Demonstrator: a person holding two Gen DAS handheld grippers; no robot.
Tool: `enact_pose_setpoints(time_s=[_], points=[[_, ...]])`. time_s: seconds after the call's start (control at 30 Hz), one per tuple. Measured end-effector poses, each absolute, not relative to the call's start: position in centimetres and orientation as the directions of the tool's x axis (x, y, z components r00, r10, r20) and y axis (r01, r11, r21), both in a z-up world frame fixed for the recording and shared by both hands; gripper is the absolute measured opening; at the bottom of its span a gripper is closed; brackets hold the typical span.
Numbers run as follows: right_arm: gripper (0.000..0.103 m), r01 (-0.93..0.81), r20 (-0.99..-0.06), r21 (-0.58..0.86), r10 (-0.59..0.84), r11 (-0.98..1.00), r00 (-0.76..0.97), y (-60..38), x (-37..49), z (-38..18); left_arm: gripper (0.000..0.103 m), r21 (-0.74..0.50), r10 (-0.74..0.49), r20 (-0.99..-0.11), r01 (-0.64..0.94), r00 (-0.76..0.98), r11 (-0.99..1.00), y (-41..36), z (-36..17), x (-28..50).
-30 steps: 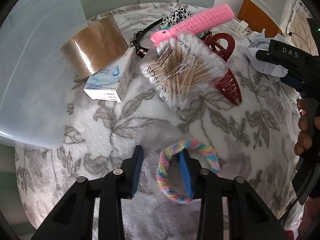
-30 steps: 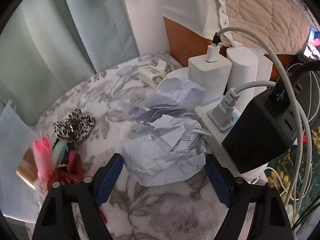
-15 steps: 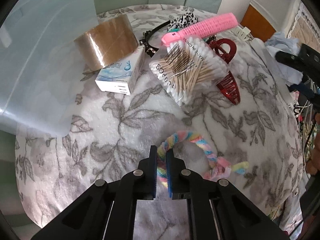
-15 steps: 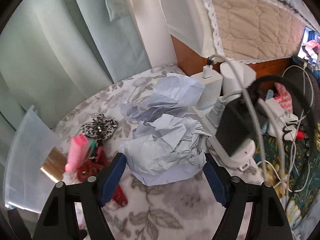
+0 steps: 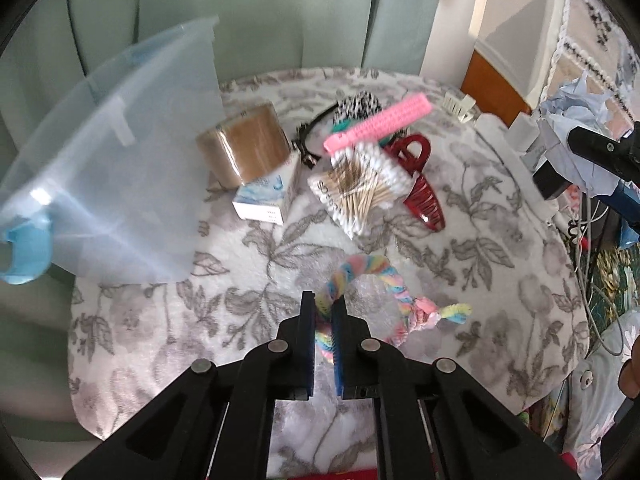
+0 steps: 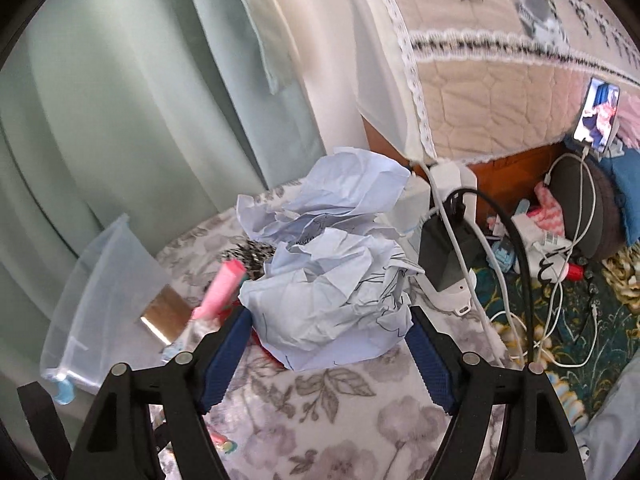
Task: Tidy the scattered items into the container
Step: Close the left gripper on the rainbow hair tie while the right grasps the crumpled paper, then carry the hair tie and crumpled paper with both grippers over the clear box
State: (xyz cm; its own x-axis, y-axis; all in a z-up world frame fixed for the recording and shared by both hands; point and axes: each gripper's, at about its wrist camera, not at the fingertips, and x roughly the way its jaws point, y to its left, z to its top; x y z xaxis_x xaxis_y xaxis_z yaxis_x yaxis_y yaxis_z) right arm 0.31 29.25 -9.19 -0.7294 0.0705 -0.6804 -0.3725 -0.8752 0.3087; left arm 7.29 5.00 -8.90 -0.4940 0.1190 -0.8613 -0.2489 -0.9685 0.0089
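The left tongs [image 5: 323, 312] are closed tight on a rainbow-coloured fuzzy hair tie [image 5: 376, 276], whose loop hangs free in front of the pads above the floral cloth of the desk [image 5: 480, 264]. The right tongs [image 6: 328, 344] stand wide, both blue pads pressed against the sides of a crumpled ball of pale blue paper [image 6: 328, 300], which they hold clear of the desk.

The container [image 5: 120, 168], a translucent bluish plastic tub with a light blue latch [image 5: 24, 252] at its near end, sits at the left edge of the desk. Through its cloudy wall nothing can be made out inside, and whether it holds anything cannot be told.

Other items lie scattered on the desk beyond the hair tie: a roll of brown tape [image 5: 248, 144] just beside the container, touching a small white and blue box [image 5: 268, 200]; a clear pack of cotton swabs [image 5: 360, 188]; a pink comb [image 5: 380, 124] resting across it; a dark red claw clip [image 5: 420, 184] at its right side; a black-and-white spotted scrunchie [image 5: 358, 104] farther back; and a small white clip [image 5: 458, 104] near the far edge. In the right wrist view, chargers and cables [image 6: 452, 248] crowd the desk's right side.
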Motion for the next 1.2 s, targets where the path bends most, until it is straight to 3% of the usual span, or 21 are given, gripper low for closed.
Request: enact_pose_setpoints(time_s=[0.07, 0.17, 0.53, 0.77, 0.97, 1.07, 1.2], points=[[0.081, -0.359, -0.663, 0.316, 0.066, -0.878, -0.746, 28.8, 0.9, -8.3, 0.007, 0.02, 0.113, -0.85, -0.246, -0.514, -0.969, 8.9, -9.8, 5.2], [0.081, -0.335, -0.634, 0.326, 0.059, -0.884, -0.771, 28.1, 1.9, -7.0, 0.007, 0.029, 0.108, -0.836, -0.24, -0.538, -0.97, 7.9, -11.2, -0.3], [0.081, -0.248, -0.508, 0.357, 0.036, -0.901, -0.86, 26.5, 4.1, -1.2, 0.007, 0.0, 0.138, -0.725, -0.201, -0.675, -0.98, 6.4, -3.3, -0.1], [0.081, -0.155, -0.411, 0.357, -0.006, -0.921, -0.912, 24.8, 4.1, 3.6, 0.007, -0.046, 0.143, -0.59, -0.144, -0.795, -0.988, 4.2, 3.8, -1.0], [0.081, -0.046, -0.329, 0.317, -0.065, -0.947, -0.942, 21.8, 2.9, 8.1, 0.007, -0.081, 0.077, -0.471, -0.044, -0.879, -0.996, 0.6, 9.2, -1.7], [0.081, 0.008, -0.296, 0.28, -0.094, -0.96, -0.951, 19.8, 2.4, 10.0, 0.007, -0.096, 0.038, -0.43, 0.004, -0.902, -0.995, -1.3, 10.4, -1.2], [0.081, 0.069, -0.283, 0.24, -0.138, -0.968, -0.949, 17.0, 2.0, 10.9, 0.007, -0.133, 0.026, -0.438, 0.037, -0.898, -0.99, -3.5, 9.1, -1.0]])
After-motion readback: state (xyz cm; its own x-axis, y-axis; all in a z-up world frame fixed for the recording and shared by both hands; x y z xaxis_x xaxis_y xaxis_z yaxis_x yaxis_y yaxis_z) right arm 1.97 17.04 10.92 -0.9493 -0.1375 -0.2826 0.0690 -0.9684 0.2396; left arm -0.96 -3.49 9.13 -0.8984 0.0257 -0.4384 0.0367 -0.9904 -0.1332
